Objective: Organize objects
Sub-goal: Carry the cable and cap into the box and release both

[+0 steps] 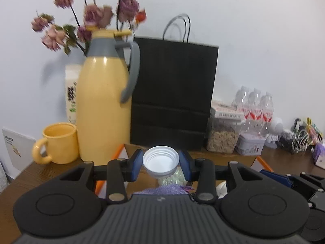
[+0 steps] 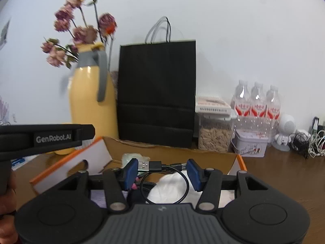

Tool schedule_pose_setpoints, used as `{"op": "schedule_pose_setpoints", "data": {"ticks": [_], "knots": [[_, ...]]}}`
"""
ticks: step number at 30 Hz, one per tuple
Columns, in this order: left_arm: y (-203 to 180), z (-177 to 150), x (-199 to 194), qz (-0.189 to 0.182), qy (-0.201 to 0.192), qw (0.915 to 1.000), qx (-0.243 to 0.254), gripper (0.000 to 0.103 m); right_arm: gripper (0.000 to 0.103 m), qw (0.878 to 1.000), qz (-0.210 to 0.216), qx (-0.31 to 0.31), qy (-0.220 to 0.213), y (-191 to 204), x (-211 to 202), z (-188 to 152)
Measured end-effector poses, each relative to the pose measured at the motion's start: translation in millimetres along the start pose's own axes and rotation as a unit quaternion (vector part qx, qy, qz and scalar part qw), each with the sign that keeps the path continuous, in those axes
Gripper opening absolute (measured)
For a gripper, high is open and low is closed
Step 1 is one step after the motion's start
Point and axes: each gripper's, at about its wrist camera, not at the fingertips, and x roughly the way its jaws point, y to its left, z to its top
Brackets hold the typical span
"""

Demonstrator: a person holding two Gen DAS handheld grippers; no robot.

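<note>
Two grippers over cardboard box (image 2: 203, 152): left gripper (image 1: 161, 163) pads clamp white screw cap (image 1: 161, 160); right gripper (image 2: 161, 171) half-open pads pinch black USB cable (image 2: 160, 165) lengthwise.

mug (image 1: 61, 142) left of jug (image 1: 103, 109), bag (image 1: 172, 93) right

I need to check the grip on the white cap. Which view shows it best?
The left wrist view: the white cap sits centred between the blue pads of the left hand-held gripper, open side facing the camera, threads visible. The right wrist view shows only that hand-held gripper's black side at its left edge; the cap is hidden there.
</note>
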Motion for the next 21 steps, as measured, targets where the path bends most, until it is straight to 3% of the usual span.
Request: {"op": "schedule_pose_setpoints", "data": {"ticks": [5,7,8,9,10,11,12,14,21], "knots": [[-0.9,-6.5,15.0,0.003,0.019,0.9998,0.011,0.041,0.051,1.000,-0.002,0.004,0.018,-6.7,15.4,-7.7],[-0.7,-8.1,15.8,-0.002,0.025,0.9996,0.015,0.048,0.052,1.000,-0.001,0.006,0.019,-8.4,15.7,-8.8],[0.4,-8.8,15.2,-0.006,0.026,0.9996,0.011,0.064,0.053,1.000,0.000,0.009,0.019,-9.8,15.6,-9.3],[0.6,-8.8,14.2,-0.002,0.025,0.9997,0.008,0.082,0.065,1.000,-0.002,0.012,0.019,-11.2,15.3,-9.6],[0.0,-8.5,12.9,0.007,0.019,0.9998,0.010,0.089,0.073,1.000,-0.006,0.013,0.022,-12.2,15.5,-9.6],[-2.0,-8.8,11.6,0.017,0.012,0.9997,0.016,0.100,0.090,1.000,-0.008,0.014,0.022,-12.7,14.9,-9.8],[-3.7,-9.1,9.5,0.028,0.004,0.9994,0.020,0.103,0.099,1.000,-0.009,0.015,0.019,-13.1,13.4,-9.8],[-4.5,-9.3,6.8,0.036,-0.010,0.9991,0.018,0.103,0.103,1.000,-0.011,0.016,0.012,-13.0,10.6,-8.8],[-0.2,-7.3,8.2,0.031,-0.002,0.9995,0.005,0.103,0.103,1.000,-0.007,0.013,0.014,-10.4,8.6,-6.7]]}}
